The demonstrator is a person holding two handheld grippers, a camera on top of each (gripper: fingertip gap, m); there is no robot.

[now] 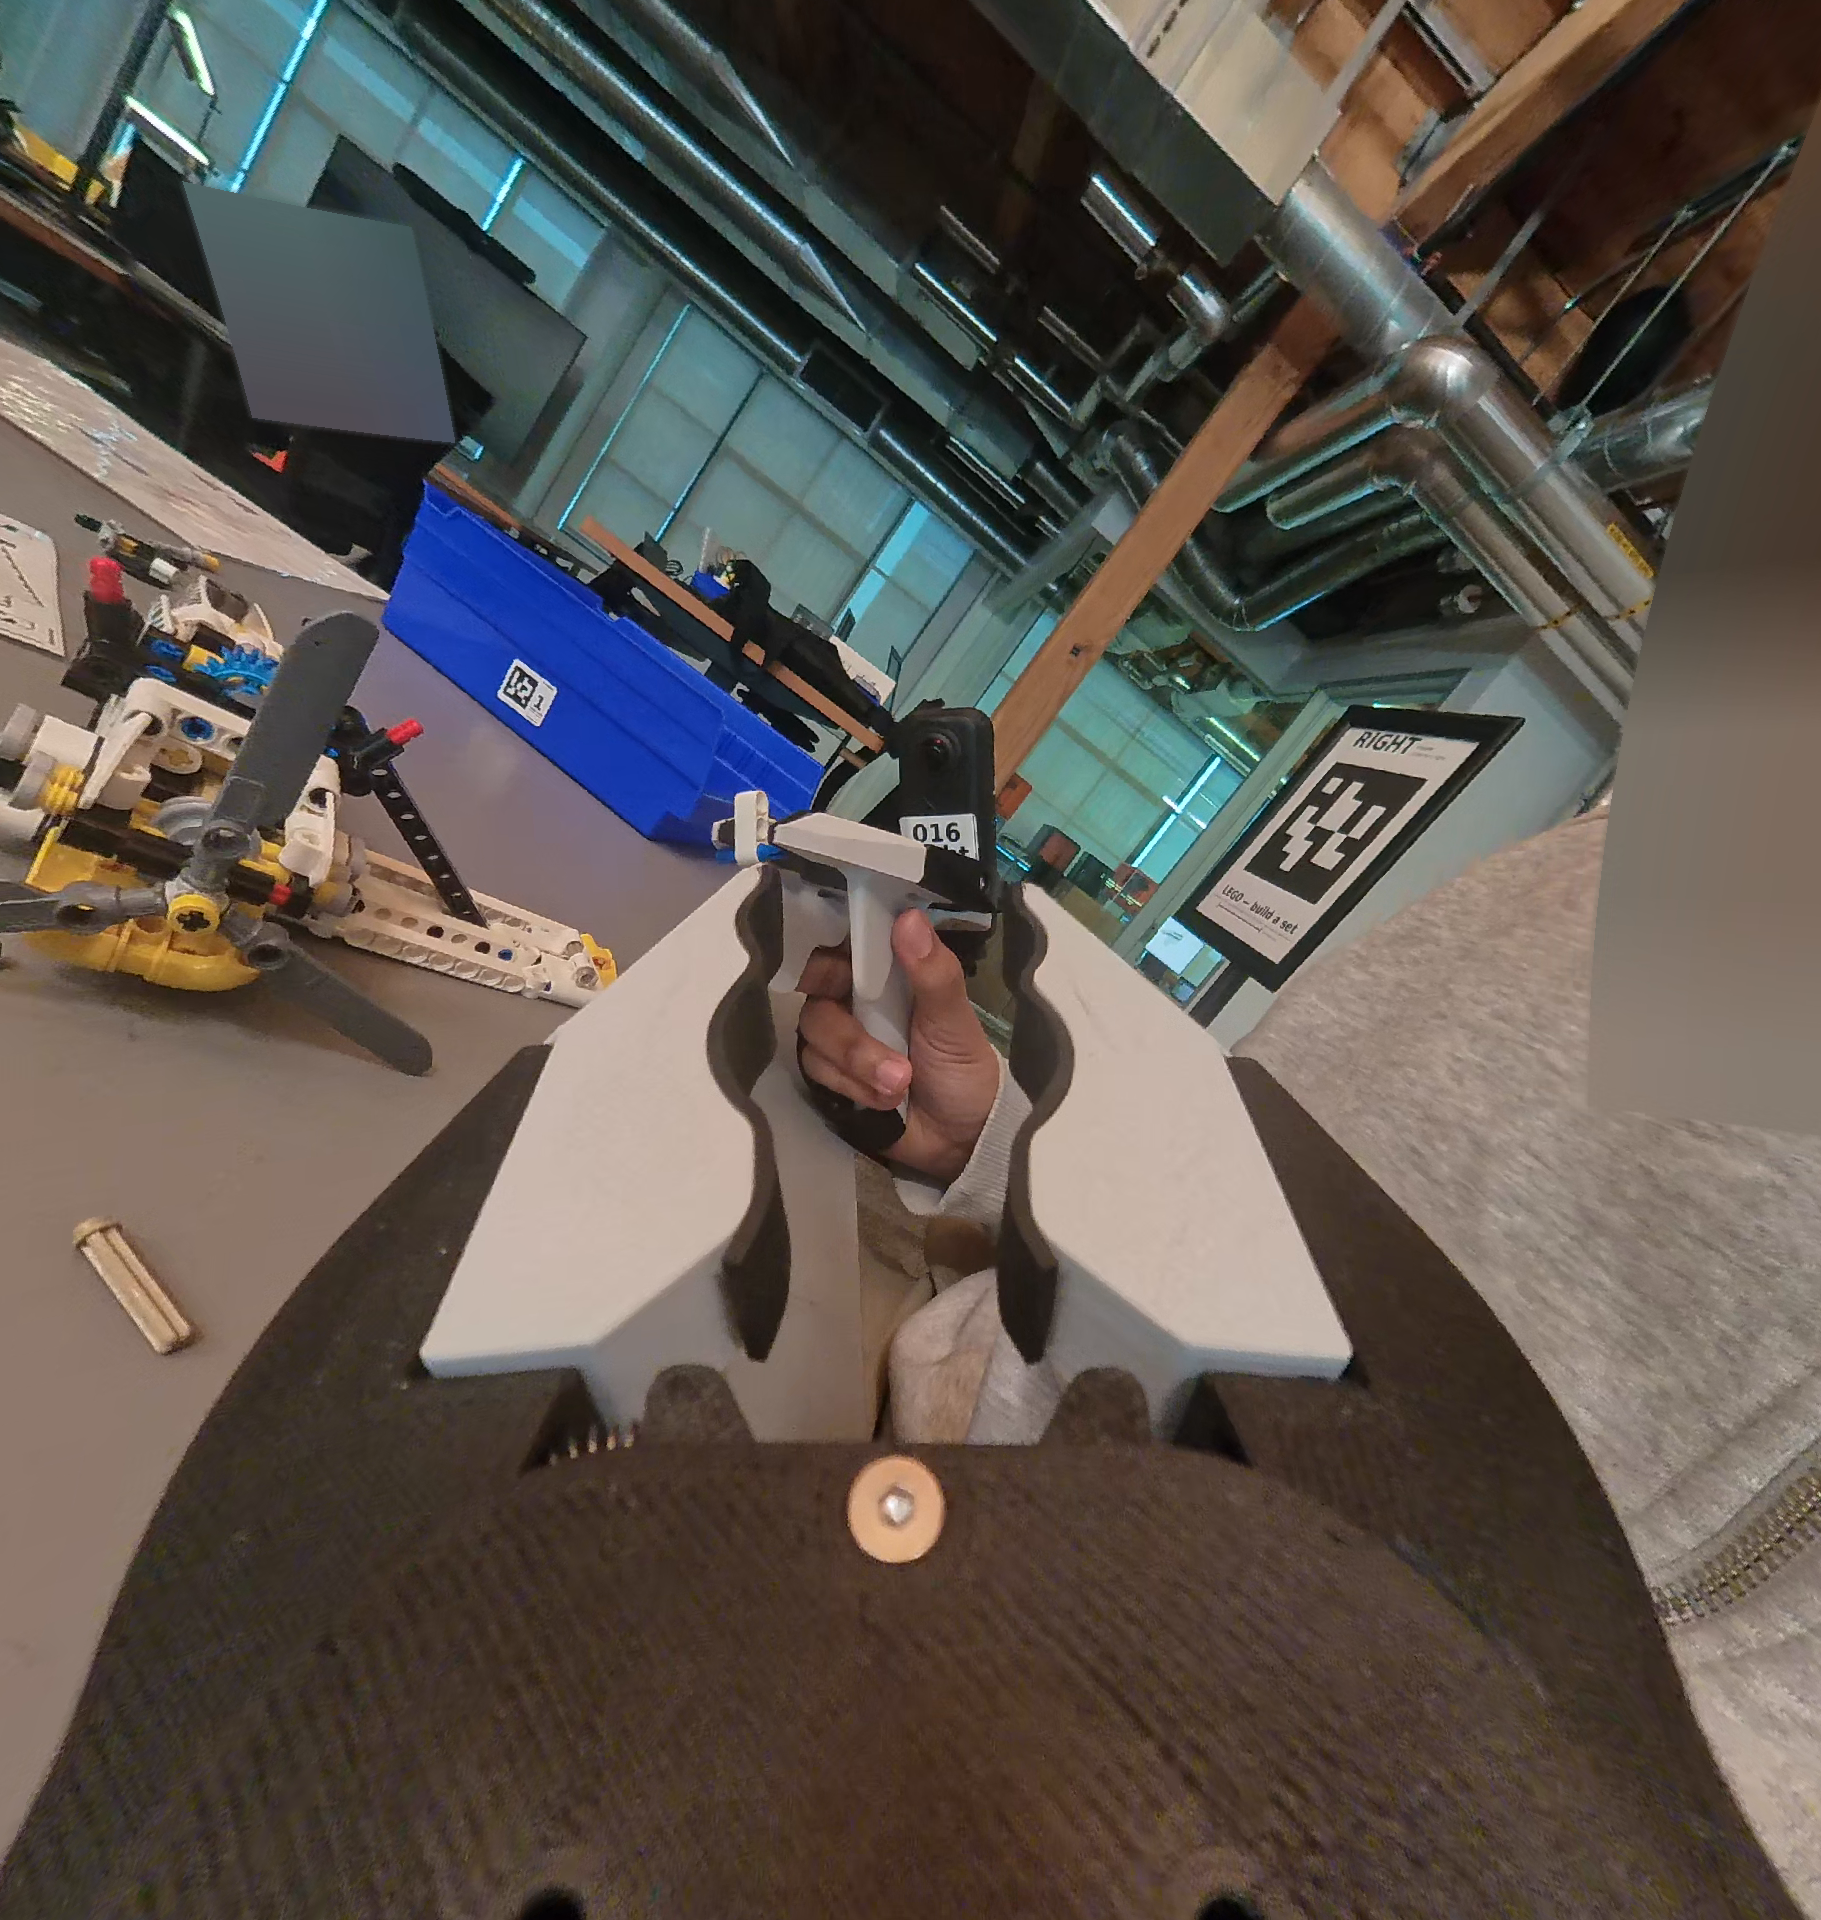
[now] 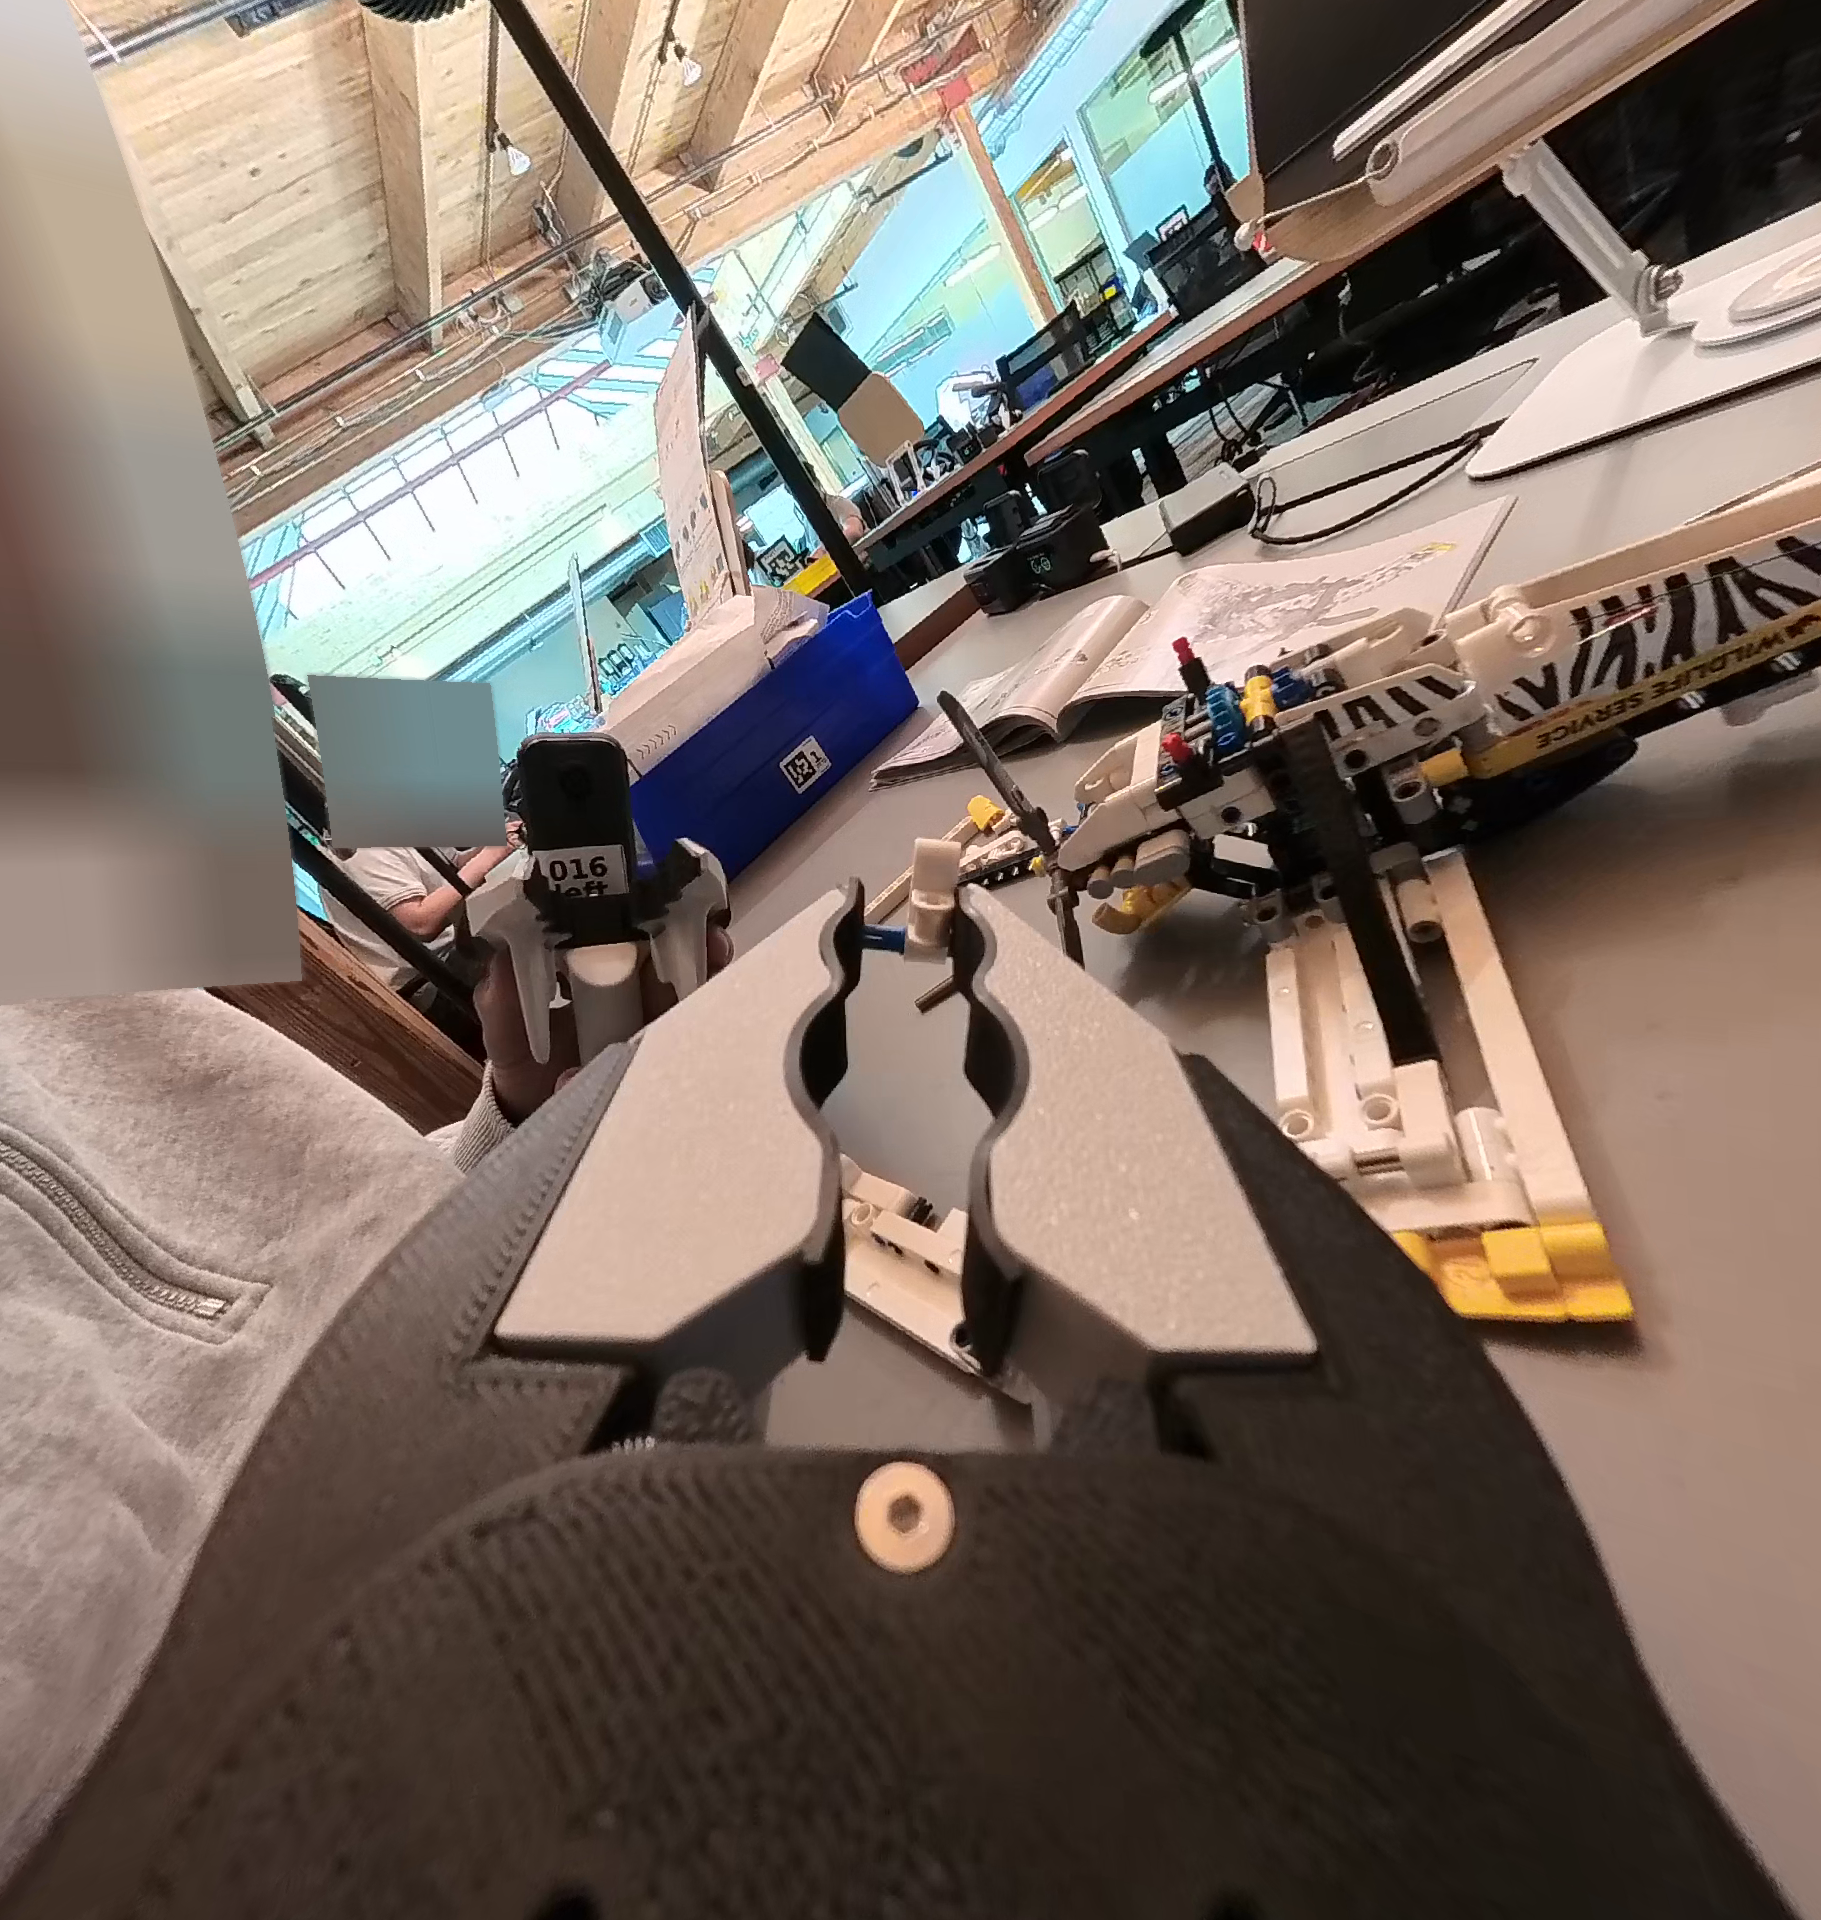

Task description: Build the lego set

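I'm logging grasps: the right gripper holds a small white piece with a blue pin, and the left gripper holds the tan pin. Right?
Not quite. The left gripper holds nothing; the left wrist view shows the tan pin lying on the table. The right gripper does hold the white piece.

Both wrist cameras sit low over the table (image 1: 262,1143), facing each other, sharing the helicopter model (image 2: 1301,790).

the left gripper (image 1: 890,914) is showing pale grey fingers (image 1: 615,1174) with wavy black edges on a big dark ribbed body, with a round tan screw (image 1: 895,1508) sitting in the middle. the right gripper (image 2: 911,925) is looking the same, only darker grey. the person is wearing a grey zip-up top (image 1: 1612,1299) with ribbed cuffs.
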